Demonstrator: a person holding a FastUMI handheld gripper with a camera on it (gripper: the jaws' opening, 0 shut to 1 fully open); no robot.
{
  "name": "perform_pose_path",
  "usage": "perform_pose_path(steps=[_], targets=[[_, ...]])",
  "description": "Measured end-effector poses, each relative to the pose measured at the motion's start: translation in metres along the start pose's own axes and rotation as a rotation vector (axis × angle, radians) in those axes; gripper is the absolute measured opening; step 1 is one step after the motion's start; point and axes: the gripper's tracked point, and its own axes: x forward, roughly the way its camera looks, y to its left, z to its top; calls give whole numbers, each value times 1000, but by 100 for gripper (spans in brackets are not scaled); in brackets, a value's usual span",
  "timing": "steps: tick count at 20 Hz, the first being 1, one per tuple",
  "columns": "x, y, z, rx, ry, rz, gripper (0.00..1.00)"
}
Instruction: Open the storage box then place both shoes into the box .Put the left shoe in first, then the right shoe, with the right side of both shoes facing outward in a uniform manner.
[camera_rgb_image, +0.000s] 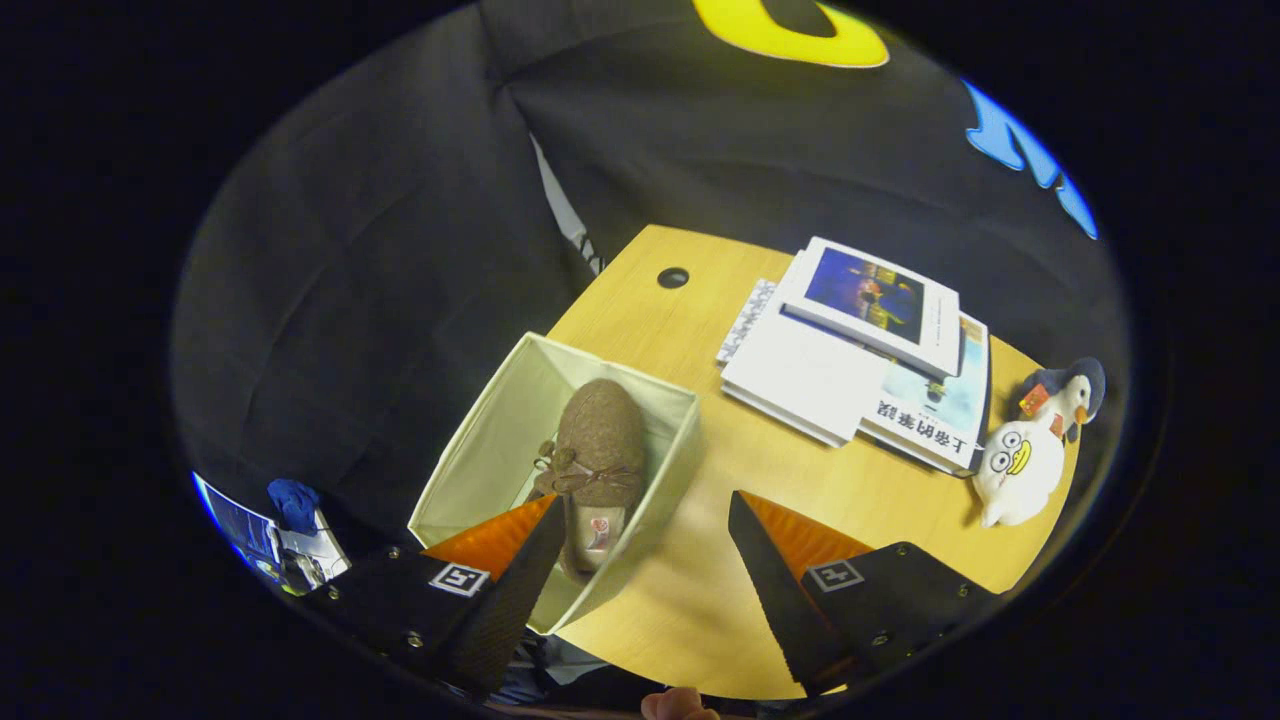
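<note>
An open cream fabric storage box (470, 450) stands on the wooden table (690, 610) near its left edge. One brown fuzzy shoe (597, 450) with a small bow lies flat inside the box, its toe pointing away from me. My gripper (645, 520) hovers above the box's near right side with its fingers wide open and nothing between them. The left finger (520, 570) overlaps the box's near corner and the shoe's heel, while the right finger (770, 580) is over bare table.
A stack of books and magazines (860, 360) lies on the far right part of the table, with a penguin plush toy (1030, 450) beside it. A round cable hole (673, 277) sits near the table's far edge. A fingertip (680, 705) shows below the fingers.
</note>
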Motion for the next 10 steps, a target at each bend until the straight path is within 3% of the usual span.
perform_pose_path(steps=[10], targets=[[-170,-127,76,85,-704,-289,99]])
